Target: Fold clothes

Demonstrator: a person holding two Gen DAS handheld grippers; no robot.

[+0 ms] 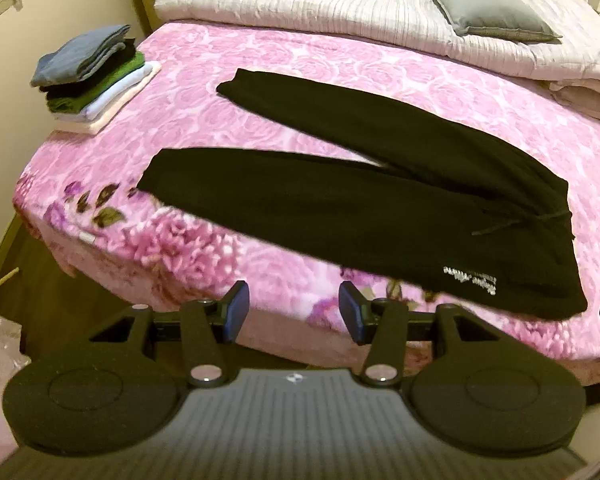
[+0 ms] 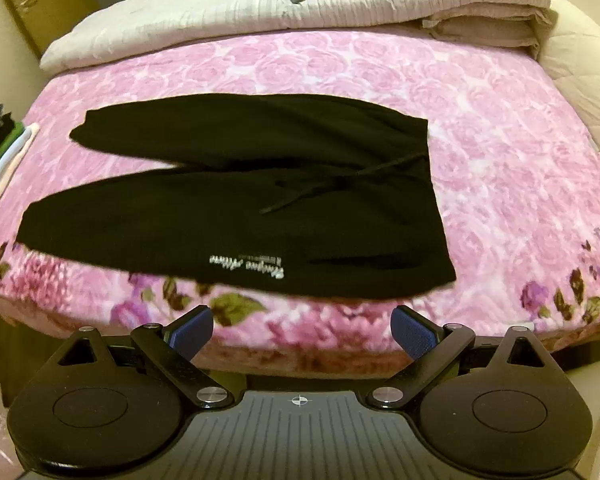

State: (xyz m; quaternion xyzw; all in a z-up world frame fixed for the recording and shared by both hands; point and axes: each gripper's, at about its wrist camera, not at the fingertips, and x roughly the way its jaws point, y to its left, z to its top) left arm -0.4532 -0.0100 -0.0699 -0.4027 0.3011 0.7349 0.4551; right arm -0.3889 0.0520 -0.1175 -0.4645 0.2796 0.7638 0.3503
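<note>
From my left wrist view, the left gripper (image 1: pixel 293 311) gapes empty before the black trousers (image 1: pixel 340 208) at the bed's (image 1: pixel 260 64) near edge, their white lettering (image 1: pixel 470 280) blurred unreadable; from my right, the right gripper (image 2: pixel 302 334) likewise stands apart, holding nothing.

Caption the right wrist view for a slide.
Open right gripper hovers at the bed's edge before black sweatpants spread flat on a pink floral blanket.

Bedspread (image 2: pixel 500 140) free right of trousers (image 2: pixel 240 208); stack (image 1: pixel 96 80) left.
</note>
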